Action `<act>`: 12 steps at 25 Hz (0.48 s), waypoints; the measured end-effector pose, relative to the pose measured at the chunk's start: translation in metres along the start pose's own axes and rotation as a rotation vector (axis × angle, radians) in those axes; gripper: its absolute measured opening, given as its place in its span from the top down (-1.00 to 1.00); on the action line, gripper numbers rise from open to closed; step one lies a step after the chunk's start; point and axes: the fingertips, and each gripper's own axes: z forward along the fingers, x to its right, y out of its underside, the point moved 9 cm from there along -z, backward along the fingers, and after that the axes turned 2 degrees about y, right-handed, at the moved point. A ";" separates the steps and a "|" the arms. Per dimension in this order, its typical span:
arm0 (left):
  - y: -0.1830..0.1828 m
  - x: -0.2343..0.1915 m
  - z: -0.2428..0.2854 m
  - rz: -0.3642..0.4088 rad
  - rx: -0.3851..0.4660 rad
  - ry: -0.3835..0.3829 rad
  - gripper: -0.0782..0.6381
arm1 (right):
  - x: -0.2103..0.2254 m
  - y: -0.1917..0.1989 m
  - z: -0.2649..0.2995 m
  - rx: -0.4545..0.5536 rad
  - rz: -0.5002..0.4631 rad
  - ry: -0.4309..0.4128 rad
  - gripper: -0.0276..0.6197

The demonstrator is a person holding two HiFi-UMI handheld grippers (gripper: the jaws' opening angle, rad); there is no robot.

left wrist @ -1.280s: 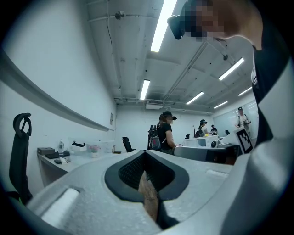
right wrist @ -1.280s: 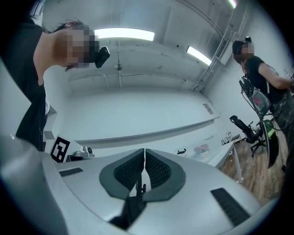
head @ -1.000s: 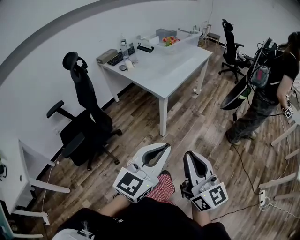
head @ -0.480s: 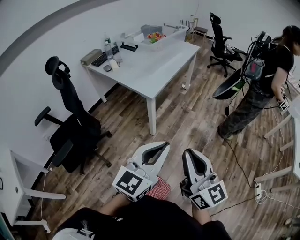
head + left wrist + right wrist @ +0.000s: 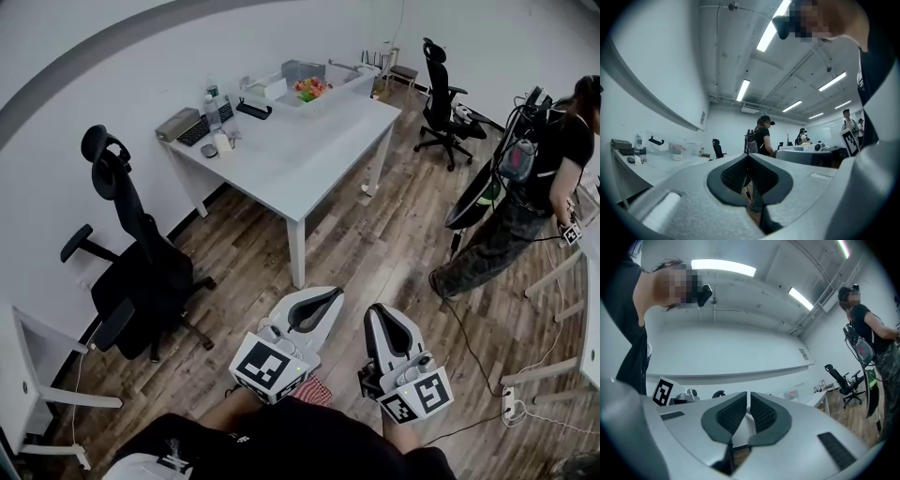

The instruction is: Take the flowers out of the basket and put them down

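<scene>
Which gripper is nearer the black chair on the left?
Left. The left gripper is apart from the black chair, across floor; the right gripper sits beyond it.

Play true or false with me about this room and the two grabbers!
The flowers sit at the far end of the white table. True.
The left gripper holds a flower. False: it is shut and empty.
The right gripper is shut with nothing in it. True.
The black chair stands on the table. False: it stands on the floor beside the table.
</scene>
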 end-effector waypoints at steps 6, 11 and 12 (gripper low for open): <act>0.001 -0.021 0.022 -0.002 -0.008 -0.006 0.77 | 0.024 -0.002 0.025 -0.009 -0.002 -0.003 0.87; -0.003 -0.046 0.037 -0.011 -0.001 -0.021 0.77 | 0.037 -0.005 0.055 -0.026 -0.005 -0.019 0.87; -0.002 -0.051 0.041 -0.016 0.000 -0.023 0.77 | 0.041 -0.005 0.060 -0.030 -0.005 -0.021 0.87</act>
